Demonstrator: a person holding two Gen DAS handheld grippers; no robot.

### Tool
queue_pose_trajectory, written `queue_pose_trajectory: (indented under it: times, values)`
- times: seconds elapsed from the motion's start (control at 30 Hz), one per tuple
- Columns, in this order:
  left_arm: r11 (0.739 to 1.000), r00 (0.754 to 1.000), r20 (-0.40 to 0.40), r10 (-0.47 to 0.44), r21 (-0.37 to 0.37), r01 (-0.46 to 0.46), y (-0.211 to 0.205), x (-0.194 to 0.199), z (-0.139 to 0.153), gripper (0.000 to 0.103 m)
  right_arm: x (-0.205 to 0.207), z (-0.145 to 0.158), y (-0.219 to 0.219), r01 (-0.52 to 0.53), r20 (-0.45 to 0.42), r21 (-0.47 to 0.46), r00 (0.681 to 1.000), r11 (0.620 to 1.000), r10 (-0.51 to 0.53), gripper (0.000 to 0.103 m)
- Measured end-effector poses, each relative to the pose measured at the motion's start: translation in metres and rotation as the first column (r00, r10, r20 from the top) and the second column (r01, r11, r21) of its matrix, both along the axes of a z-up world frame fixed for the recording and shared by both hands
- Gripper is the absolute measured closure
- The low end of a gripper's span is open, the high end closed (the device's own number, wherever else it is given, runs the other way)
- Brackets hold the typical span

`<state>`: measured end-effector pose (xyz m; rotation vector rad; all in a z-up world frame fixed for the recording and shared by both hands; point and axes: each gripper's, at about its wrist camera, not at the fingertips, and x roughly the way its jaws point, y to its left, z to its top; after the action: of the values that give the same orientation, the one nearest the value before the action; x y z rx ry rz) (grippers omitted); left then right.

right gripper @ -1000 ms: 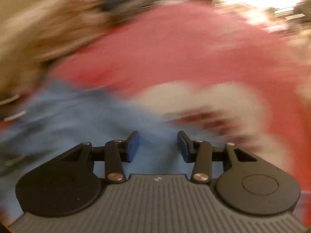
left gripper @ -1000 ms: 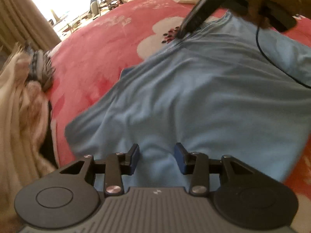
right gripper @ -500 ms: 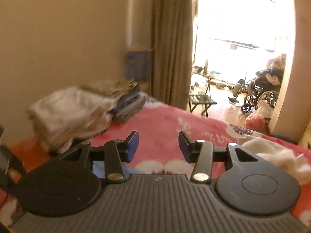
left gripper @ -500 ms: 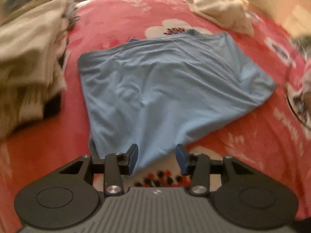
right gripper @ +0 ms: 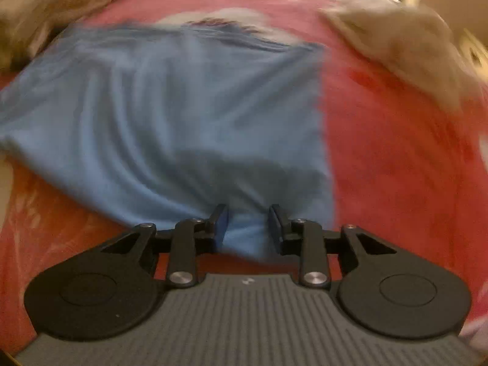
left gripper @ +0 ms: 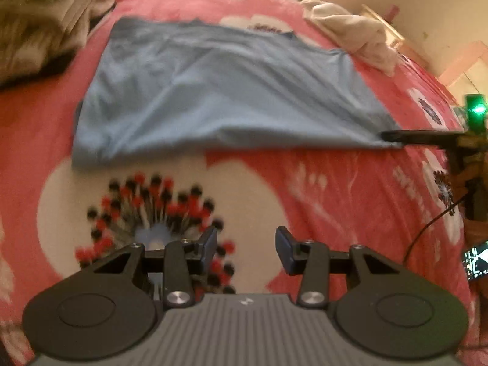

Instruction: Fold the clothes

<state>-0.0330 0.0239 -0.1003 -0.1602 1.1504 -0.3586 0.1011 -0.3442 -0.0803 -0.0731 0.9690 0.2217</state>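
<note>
My left view looks down from farther back; my right sits close; both share the blue shirt [left gripper: 219, 91] [right gripper: 170, 128].

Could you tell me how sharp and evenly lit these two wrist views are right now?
Left wrist view: fairly sharp, slight blur on the flowered bedspread; fisheye bends the blue shirt; a green light glares at the right edge. Right wrist view: heavy motion smear across the shirt and pale cloth; the closing right gripper stays crisp, shirt fabric between its fingers, a dark shadow just ahead.
</note>
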Motion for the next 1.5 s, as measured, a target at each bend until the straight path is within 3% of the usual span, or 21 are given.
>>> queue_pose_trajectory:
  times: [0.07, 0.13, 0.2, 0.27, 0.37, 0.53, 0.6, 0.7, 0.73, 0.83, 0.93, 1.03, 1.13, 1.17, 1.2, 1.33, 1.5]
  values:
    - [0.999, 0.999, -0.037, 0.008, -0.045, -0.010, 0.005, -0.007, -0.007, 0.059, -0.007, -0.001, -0.018, 0.077, 0.009, -0.022, 0.997, 0.997, -0.077, 0.075]
    - [0.994, 0.996, -0.083, 0.009, -0.112, -0.019, 0.007, -0.012, -0.012, 0.058, -0.012, 0.011, -0.013, 0.071, 0.050, -0.012, 0.996, 0.997, -0.070, 0.075]
    - [0.984, 0.992, -0.125, 0.018, -0.173, -0.040, 0.007, -0.016, -0.017, 0.058, -0.015, 0.023, 0.005, 0.027, 0.090, 0.022, 0.996, 0.999, -0.028, 0.075]
    - [0.980, 0.990, -0.129, 0.051, -0.185, -0.075, 0.008, -0.015, -0.018, 0.058, -0.016, 0.027, 0.034, -0.057, 0.127, 0.046, 0.991, 0.997, 0.051, 0.075]
    - [0.975, 0.986, -0.046, 0.162, -0.146, -0.167, 0.017, -0.010, -0.010, 0.058, -0.018, 0.029, 0.082, -0.224, 0.166, 0.053, 0.963, 0.973, 0.213, 0.077]
    - [0.937, 0.941, 0.041, 0.335, -0.117, -0.329, 0.046, 0.016, 0.000, 0.056, -0.017, 0.019, 0.150, -0.425, 0.171, 0.043, 0.895, 0.904, 0.413, 0.077]
    - [0.925, 0.927, 0.053, 0.373, -0.099, -0.366, 0.055, 0.027, -0.005, 0.056, -0.016, 0.006, 0.151, -0.433, 0.139, 0.022, 0.894, 0.901, 0.426, 0.077]
    - [0.911, 0.911, 0.055, 0.410, -0.081, -0.405, 0.069, 0.039, -0.011, 0.059, -0.012, -0.024, 0.121, -0.379, 0.056, -0.012, 0.924, 0.925, 0.379, 0.077]
    - [0.909, 0.909, 0.051, 0.413, -0.085, -0.408, 0.074, 0.042, -0.012, 0.059, -0.013, -0.025, 0.107, -0.356, 0.055, 0.002, 0.933, 0.934, 0.355, 0.077]
    - [0.909, 0.907, 0.073, 0.414, -0.084, -0.408, 0.089, 0.044, -0.003, 0.059, -0.015, -0.007, 0.091, -0.263, 0.061, -0.087, 0.961, 0.961, 0.269, 0.077]
    - [0.908, 0.904, 0.090, 0.419, -0.073, -0.413, 0.101, 0.047, 0.002, 0.059, -0.019, 0.014, 0.115, -0.347, 0.135, -0.055, 0.927, 0.936, 0.351, 0.076]
    - [0.905, 0.901, 0.090, 0.425, -0.047, -0.423, 0.108, 0.056, 0.002, 0.060, -0.024, 0.025, 0.155, -0.455, 0.203, -0.016, 0.870, 0.890, 0.449, 0.076]
    - [0.913, 0.913, 0.042, 0.407, -0.058, -0.404, 0.114, 0.065, -0.007, 0.068, -0.031, 0.023, 0.194, -0.566, 0.241, -0.017, 0.797, 0.824, 0.553, 0.077]
    - [0.913, 0.914, 0.019, 0.404, -0.069, -0.402, 0.117, 0.067, -0.010, 0.085, -0.035, 0.021, 0.204, -0.596, 0.242, -0.039, 0.773, 0.802, 0.586, 0.077]
    - [0.912, 0.915, -0.005, 0.403, -0.085, -0.402, 0.121, 0.070, -0.013, 0.095, -0.036, 0.018, 0.211, -0.614, 0.239, -0.056, 0.758, 0.788, 0.607, 0.077]
    - [0.885, 0.906, -0.082, 0.416, -0.194, -0.424, 0.148, 0.077, -0.010, 0.096, -0.033, 0.011, 0.206, -0.579, 0.224, -0.059, 0.786, 0.813, 0.576, 0.077]
    - [0.827, 0.877, -0.233, 0.420, -0.300, -0.476, 0.180, 0.087, -0.016, 0.097, -0.026, 0.006, 0.198, -0.547, 0.218, -0.079, 0.806, 0.834, 0.550, 0.077]
